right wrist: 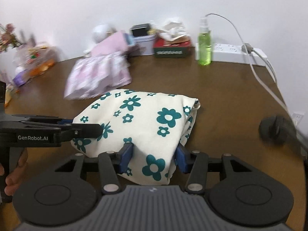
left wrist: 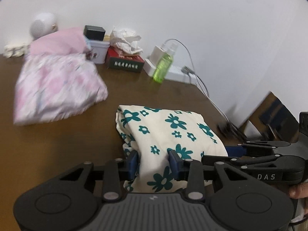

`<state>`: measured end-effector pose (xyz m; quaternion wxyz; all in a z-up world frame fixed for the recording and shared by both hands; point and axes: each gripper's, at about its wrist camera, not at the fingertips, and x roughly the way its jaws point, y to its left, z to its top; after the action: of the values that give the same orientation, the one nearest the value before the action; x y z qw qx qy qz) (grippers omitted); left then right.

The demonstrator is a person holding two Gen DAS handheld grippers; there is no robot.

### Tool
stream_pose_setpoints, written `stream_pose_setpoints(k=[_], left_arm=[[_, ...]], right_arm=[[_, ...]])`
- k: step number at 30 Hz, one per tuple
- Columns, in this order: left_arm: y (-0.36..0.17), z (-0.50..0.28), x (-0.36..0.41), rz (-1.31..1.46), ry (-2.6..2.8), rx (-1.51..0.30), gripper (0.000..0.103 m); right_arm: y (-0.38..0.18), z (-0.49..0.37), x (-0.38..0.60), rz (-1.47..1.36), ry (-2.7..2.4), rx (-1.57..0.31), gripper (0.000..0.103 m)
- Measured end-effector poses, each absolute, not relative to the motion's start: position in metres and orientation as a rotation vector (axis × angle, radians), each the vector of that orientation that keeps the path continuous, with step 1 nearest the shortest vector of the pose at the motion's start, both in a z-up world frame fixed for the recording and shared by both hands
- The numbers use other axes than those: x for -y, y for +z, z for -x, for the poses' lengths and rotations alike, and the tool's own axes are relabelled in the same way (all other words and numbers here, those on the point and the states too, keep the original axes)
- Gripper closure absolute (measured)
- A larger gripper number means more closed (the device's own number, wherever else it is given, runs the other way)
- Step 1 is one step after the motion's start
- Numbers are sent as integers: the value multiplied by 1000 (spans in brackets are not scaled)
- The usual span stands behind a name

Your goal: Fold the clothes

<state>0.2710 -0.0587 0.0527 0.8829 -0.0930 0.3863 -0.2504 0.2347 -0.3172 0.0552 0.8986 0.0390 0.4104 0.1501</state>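
Left wrist view shows the brown wooden bench (left wrist: 57, 144) against a plain white wall (left wrist: 192, 19). On the bench lies the cream cloth with teal flowers (left wrist: 169, 132), folded into a bundle near its front edge, well apart from the folded pink patterned garment (left wrist: 57, 88) farther back.

Each hand-held gripper is clamped on the cream cloth's near edge: the left hand-held gripper (left wrist: 154, 163) beside the right hand-held gripper (right wrist: 154, 157), fabric bunched between the blue pads.

Judging from the thick layers, an uneven lift could let inner folds slip out, undoing the bundle. Dragging it rearward risks toppling the green spray bottle (right wrist: 205, 46) by the white power strip (right wrist: 231, 53).
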Motion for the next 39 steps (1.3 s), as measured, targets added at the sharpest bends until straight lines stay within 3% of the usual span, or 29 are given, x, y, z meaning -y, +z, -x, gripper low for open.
stream_pose_setpoints(k=[14,25,26,28,30,34,35,36,37,39], left_arm=[[44,-404,58,168,-384,-752,69],[42,-418,42,189,-341,-727,66],[43,-417,44,171,-337,-719,65],[50,-408,41,161,-337,-703,55],[59,-395,34,164,-336,-685,40],[96,-339,16,154,-353,-627,33],[105,-319,11,163,-374,-609,27],[112,-295,7,172,-393,-594,23],[116,-269,2,183,-411,-583,17],[120,-219,-5,189,-416,-568,16]], right_arm=[[41,-394,308,-92,360,-837,54],[37,-413,287,-48,356,-815,53],[38,-413,288,-49,351,-815,51],[45,-404,288,-22,336,-796,39],[59,-384,288,41,310,-754,34],[94,-319,291,155,268,-642,22],[102,-294,291,157,274,-610,20],[110,-268,291,156,280,-578,15],[118,-243,291,156,286,-547,3],[123,-193,289,136,298,-503,0]])
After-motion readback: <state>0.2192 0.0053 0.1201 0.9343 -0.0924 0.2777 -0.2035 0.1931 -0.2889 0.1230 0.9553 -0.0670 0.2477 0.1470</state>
